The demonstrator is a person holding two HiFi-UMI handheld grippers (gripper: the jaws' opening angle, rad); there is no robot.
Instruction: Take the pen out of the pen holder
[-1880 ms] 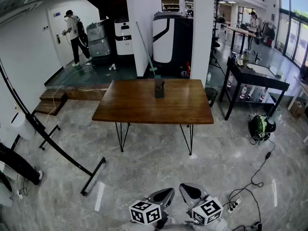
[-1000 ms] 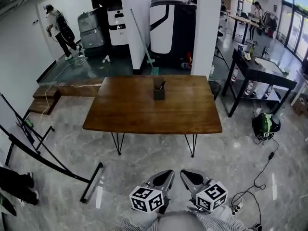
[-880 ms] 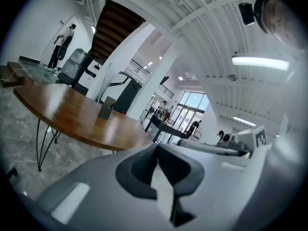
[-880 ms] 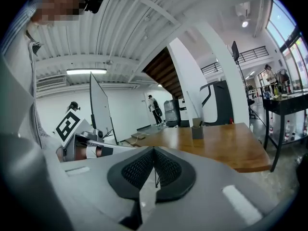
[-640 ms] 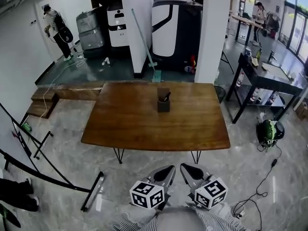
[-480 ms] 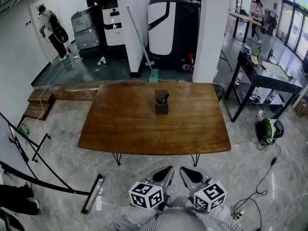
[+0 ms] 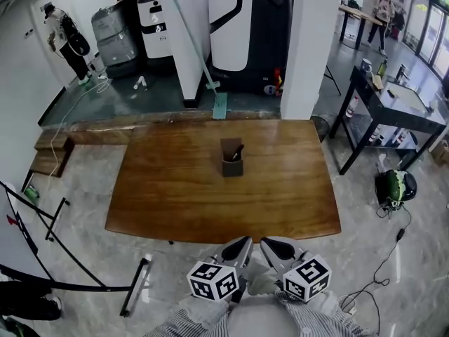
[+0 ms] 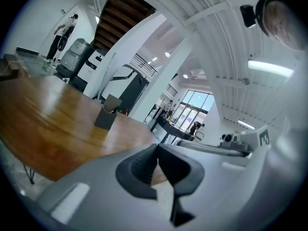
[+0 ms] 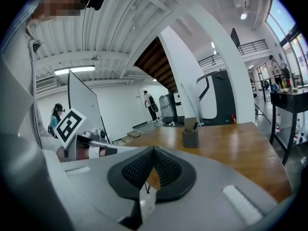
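A dark square pen holder [image 7: 231,162] stands near the middle of the brown wooden table [image 7: 168,188], with a dark pen [image 7: 238,152] sticking up out of it. Both grippers are side by side at the table's near edge, well short of the holder. My left gripper [image 7: 242,242] is shut and holds nothing. My right gripper [image 7: 267,243] is also shut with nothing in it. In the left gripper view the pen holder [image 8: 105,116] lies ahead to the left of the left gripper [image 8: 158,148]. In the right gripper view the pen holder [image 9: 190,136] and pen [image 9: 194,126] stand ahead, right of the right gripper [image 9: 153,150].
A white pillar [image 7: 310,48] rises just beyond the table's far right corner. A black side table [image 7: 393,107] with bottles stands at the right, a green and black object [image 7: 395,186] on the floor beside it. A black stand [image 7: 70,279] lies at the left. A person [image 7: 64,39] is far back left.
The table has come much closer: both grippers have been carried forward together from open floor to its near edge. Both stay shut. The pen holder has not moved.
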